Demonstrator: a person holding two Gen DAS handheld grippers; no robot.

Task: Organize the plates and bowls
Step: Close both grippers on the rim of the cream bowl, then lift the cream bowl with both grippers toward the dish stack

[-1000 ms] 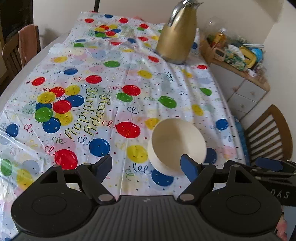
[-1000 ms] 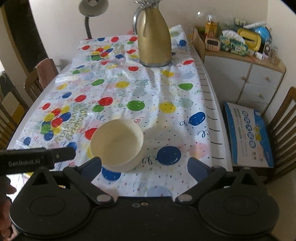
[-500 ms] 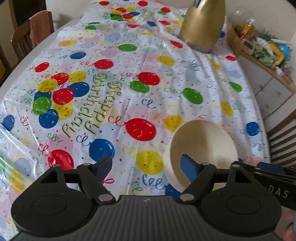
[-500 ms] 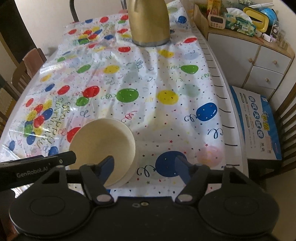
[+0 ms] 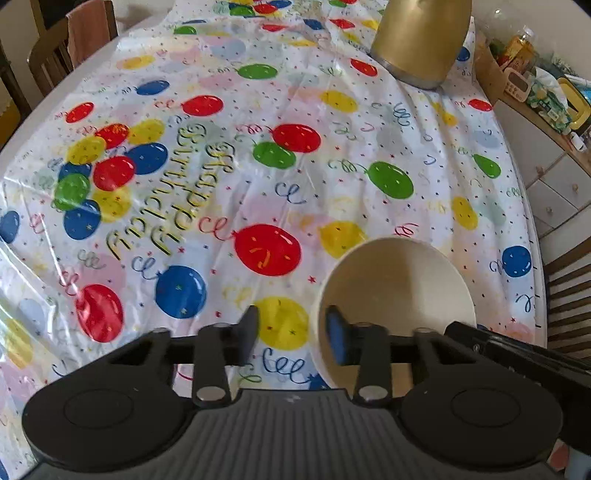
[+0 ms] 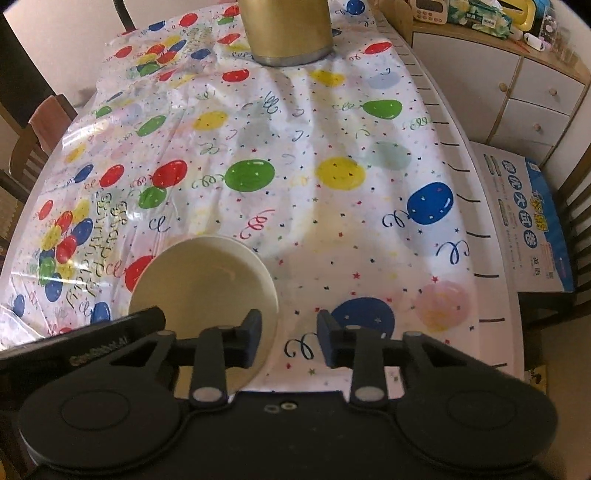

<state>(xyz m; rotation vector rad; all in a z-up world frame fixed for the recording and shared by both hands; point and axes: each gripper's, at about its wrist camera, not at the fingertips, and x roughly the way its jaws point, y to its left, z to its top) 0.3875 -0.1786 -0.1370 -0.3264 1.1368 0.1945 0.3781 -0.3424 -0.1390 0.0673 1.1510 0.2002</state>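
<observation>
Bowl (image 5: 397, 291), cream, empty, sits upright on bench (image 5: 532, 295) w/ balloon-print birthday cloth (image 5: 229, 192), near the cloth's front edge. In left wrist view it's at approx 4 o'clock; in right wrist view (image 6: 207, 280) approx 8 o'clock.

Left hand-held gripper (image 5: 291, 332): jaws closing, straddling bowl's near-left rim – one finger inside the bowl, other outside over the cloth. Rim is between them; can't tell if pads press it yet.

Right hand-held gripper (image 6: 286, 338): jaws closing too, straddling bowl's right rim, one finger over the bowl, other over the cloth. Contact also unclear.

Gold jug (image 6: 286, 29) stands at 12 o'clock, far end of bench, well apart from bowl. White drawer cabinet (image 6: 517, 96) w/ clutter at 2 o'clock beside bench.
</observation>
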